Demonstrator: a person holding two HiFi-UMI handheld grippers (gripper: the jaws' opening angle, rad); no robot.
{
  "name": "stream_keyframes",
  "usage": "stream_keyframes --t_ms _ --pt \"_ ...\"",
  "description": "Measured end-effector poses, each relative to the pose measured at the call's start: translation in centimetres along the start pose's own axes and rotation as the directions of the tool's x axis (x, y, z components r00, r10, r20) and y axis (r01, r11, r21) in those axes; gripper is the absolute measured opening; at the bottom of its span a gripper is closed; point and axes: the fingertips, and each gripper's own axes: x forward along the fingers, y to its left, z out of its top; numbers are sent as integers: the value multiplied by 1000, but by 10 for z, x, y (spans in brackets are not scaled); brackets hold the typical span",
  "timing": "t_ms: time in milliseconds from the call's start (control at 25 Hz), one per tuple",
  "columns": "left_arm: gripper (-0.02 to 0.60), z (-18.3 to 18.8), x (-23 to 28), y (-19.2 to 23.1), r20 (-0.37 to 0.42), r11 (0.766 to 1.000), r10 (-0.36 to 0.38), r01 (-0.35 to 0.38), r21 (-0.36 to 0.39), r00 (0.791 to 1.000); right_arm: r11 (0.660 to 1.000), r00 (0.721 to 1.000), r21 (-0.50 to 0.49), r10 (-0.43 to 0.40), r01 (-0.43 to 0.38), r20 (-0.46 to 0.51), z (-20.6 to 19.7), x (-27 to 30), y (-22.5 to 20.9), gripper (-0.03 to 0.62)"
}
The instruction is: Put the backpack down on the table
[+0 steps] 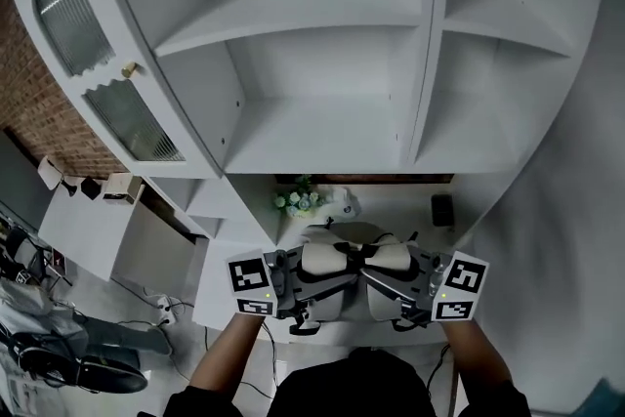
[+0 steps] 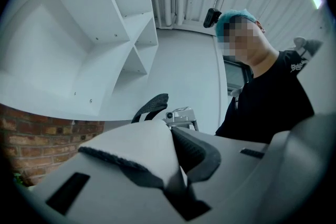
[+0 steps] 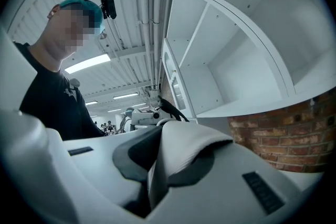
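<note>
My head view has the left gripper (image 1: 293, 288) and right gripper (image 1: 415, 286) holding the backpack (image 1: 347, 271) between them over the table (image 1: 410, 208). Only the 2 gripper views show the grip: each gripper's jaws are clamped narrow on a padded strap (image 2: 139, 150).

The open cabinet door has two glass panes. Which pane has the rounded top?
The upper pane, above the small knob: its top is an arch. The lower pane, below the knob, has a wavy top edge.

White backpack (image 1: 322, 261) (dark trim), white shelving (image 1: 322, 127), brown brick wall (image 1: 39, 112)
</note>
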Motion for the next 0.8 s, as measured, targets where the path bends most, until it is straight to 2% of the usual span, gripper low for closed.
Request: stream_keyframes --t_ms 480,800 --pt "54 2 22 48 27 1000 1 -1 12 1000 1000 1000 0 -4 4 -12 8 -11 -51 48" --pt "55 -9 27 56 14 1000 -14 14 10 1000 1000 1000 -1 -15 15 -8 -2 -15 -60 48"
